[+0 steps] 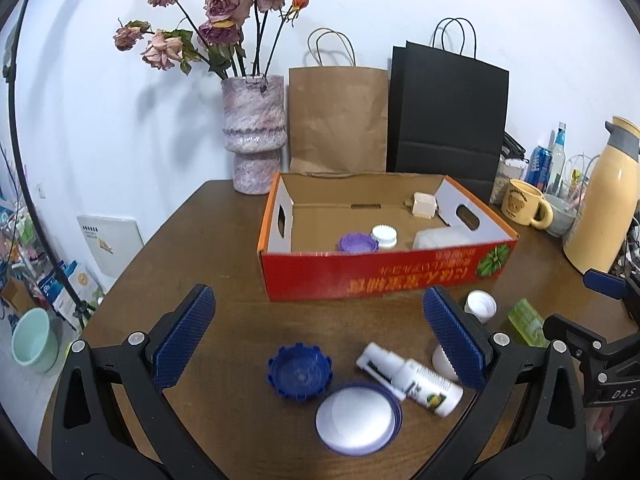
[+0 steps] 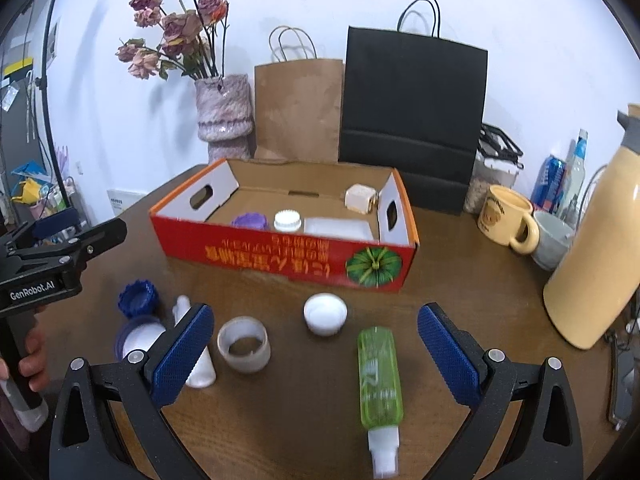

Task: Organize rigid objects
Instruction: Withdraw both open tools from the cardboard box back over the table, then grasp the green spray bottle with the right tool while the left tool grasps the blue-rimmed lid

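Partly done, by the look of it. In the red box (image 2: 288, 258): white tub, purple lid, white cap, beige block. Left on the table (image 2: 460, 272) (all loose): green bottle (image 2: 380, 376), white spray bottle (image 1: 412, 378), several lids. Both grippers (image 1: 320, 336) (image 2: 316, 354) wide, empty.

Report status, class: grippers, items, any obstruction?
Left gripper open, empty. Right gripper open over green bottle. Box part-filled. Nothing blocking.

Green bottle (image 1: 526, 322) partly hidden behind right gripper (image 1: 600, 320). White roll (image 1: 442, 360) mostly covered by left finger pad (image 1: 454, 340). Box (image 2: 280, 256) text upside down, blurred, unreadable. Spray bottle (image 2: 200, 372) half hidden behind pad (image 2: 182, 354).
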Demonstrator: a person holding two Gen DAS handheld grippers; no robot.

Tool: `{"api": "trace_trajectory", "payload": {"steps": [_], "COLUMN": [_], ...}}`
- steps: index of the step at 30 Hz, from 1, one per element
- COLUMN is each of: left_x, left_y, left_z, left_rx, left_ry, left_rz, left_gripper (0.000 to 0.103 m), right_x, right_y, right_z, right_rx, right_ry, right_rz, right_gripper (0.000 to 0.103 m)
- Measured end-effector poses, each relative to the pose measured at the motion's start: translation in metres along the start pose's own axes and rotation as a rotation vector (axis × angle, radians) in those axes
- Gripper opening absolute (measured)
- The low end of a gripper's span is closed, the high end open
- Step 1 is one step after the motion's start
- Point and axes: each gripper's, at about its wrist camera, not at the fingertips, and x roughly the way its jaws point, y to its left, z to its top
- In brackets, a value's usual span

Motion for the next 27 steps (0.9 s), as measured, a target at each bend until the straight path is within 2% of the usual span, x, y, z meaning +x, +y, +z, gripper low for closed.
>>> {"api": "trace_trajectory", "payload": {"steps": [16, 27], "left_x": [-0.008, -0.008], "left_y": [0.007, 0.017], "left_z": [-0.042, -0.05], "left_rx": [0.014, -0.024], "left_ry": [0.065, 0.092], "left_rz": [-0.002, -0.003], "left_gripper": [0.103, 0.103], "right_x": [-0.012, -0.015], "right_y": [-0.015, -0.02], "right_z": [-0.052, -0.068], "right_rx": [0.017, 0.036], "right_ry": [0.068, 0.076], "right_rz": [-0.029, -0.054], "right_gripper": [0.103, 0.103]}}
